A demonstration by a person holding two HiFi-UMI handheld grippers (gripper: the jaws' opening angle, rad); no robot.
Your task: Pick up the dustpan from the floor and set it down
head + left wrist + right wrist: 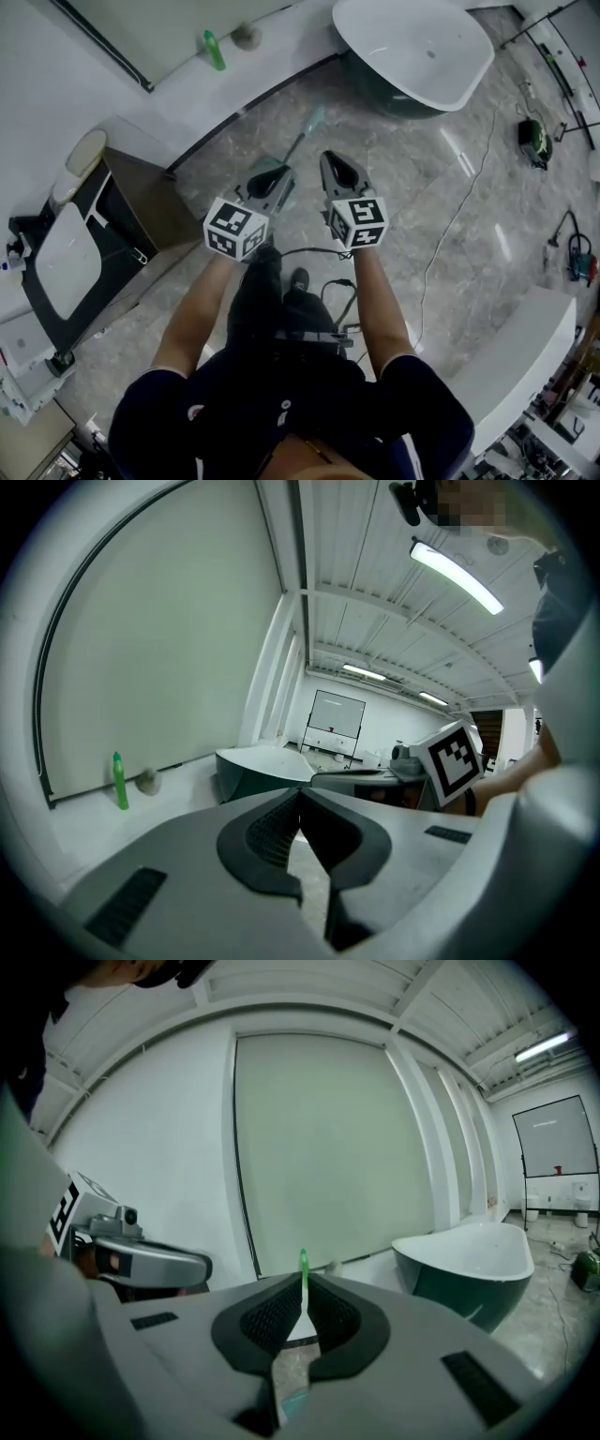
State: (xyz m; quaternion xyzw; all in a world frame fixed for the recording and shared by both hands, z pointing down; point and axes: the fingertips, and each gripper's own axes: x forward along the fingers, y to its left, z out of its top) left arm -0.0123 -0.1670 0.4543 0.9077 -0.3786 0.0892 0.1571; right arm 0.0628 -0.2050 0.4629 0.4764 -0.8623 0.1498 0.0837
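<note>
Two claws are held side by side in front of the person, above a marble floor [422,187].

Left claw [284,174]: clenched. In the left gripper view its jaws are met at the tips and nothing is gripped between them.

Right claw [329,159]: likewise clenched and empty. Its pads are closed tip to tip in the right gripper view.

Dustpan [311,123]: laid on the floor just beyond the two claws. Its teal handle is directed toward a curved white ledge [281,47]. Its pan end is placed by the left claw's tip and is partly covered by that claw in the head view. Both claws are held above the dustpan and apart from it.

Green bottle [215,49]: stood upright on the ledge, well apart from the dustpan.

Bathtub [412,47]: white inside and dark outside, set on the floor at the upper right of the head view, past the dustpan.

Dark cabinet [141,202]: placed against the wall at the left, near the person's left arm.
</note>
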